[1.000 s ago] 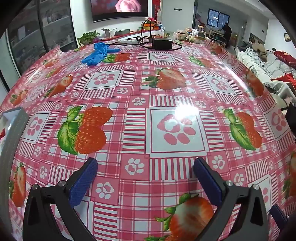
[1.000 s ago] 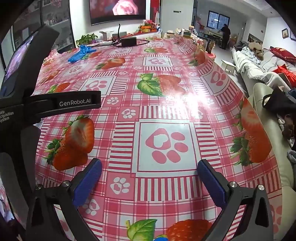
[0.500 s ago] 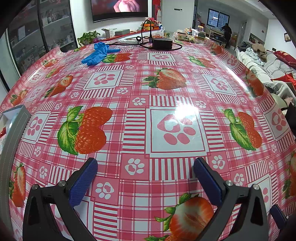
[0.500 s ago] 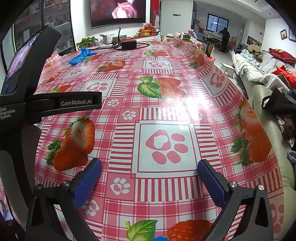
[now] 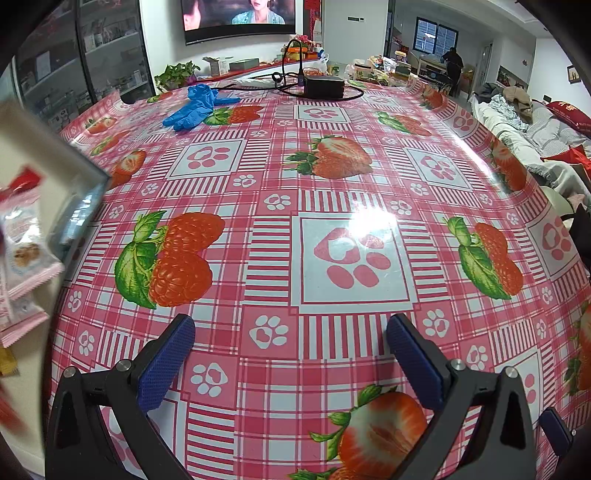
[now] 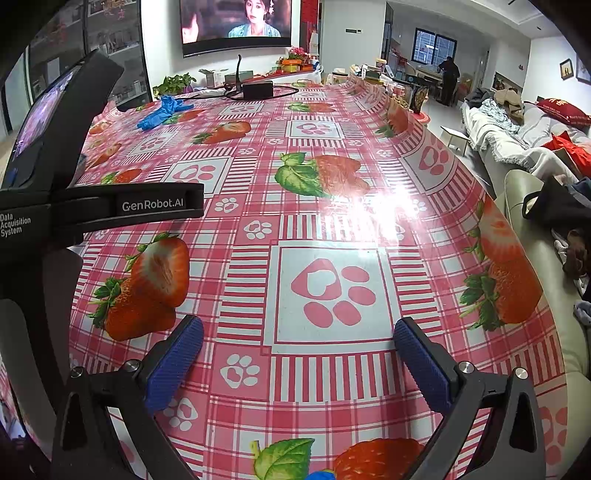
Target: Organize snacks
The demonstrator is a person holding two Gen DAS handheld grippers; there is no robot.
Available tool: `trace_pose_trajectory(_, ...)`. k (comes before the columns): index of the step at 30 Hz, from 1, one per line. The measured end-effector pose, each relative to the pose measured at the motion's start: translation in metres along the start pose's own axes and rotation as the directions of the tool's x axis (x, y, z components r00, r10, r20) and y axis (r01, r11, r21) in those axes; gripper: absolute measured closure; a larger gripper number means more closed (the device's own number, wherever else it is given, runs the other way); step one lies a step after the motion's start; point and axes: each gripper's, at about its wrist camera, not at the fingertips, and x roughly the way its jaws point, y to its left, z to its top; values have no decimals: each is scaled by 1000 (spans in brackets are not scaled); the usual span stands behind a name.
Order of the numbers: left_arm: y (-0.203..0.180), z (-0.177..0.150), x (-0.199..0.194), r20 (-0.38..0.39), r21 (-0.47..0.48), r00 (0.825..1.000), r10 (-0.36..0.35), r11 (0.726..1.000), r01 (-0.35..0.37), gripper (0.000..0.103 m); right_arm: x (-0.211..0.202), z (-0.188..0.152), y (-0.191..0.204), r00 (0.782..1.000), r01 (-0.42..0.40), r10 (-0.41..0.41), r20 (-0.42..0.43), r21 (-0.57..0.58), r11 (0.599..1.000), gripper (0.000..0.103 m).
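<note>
A table [image 5: 332, 177] under a glossy pink checked cloth with strawberries and paw prints fills both views. The left gripper [image 5: 291, 343] and right gripper [image 6: 299, 347] hover over it, fingers spread wide, nothing between them. Pink-edged snack packets [image 5: 22, 254] sit at the left view's far left edge, in what looks like a clear box. Blue gloves [image 5: 195, 105] and a black power adapter [image 5: 323, 86] lie at the far end, a television [image 6: 236, 22] beyond
</note>
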Motion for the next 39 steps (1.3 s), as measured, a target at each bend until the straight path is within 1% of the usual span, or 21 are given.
trace_pose_trajectory(39,-6,-2,-1,1,-1,1000,1,1000,-1,0,-1,0,1,1000,1,-1,6,0,1000,0)
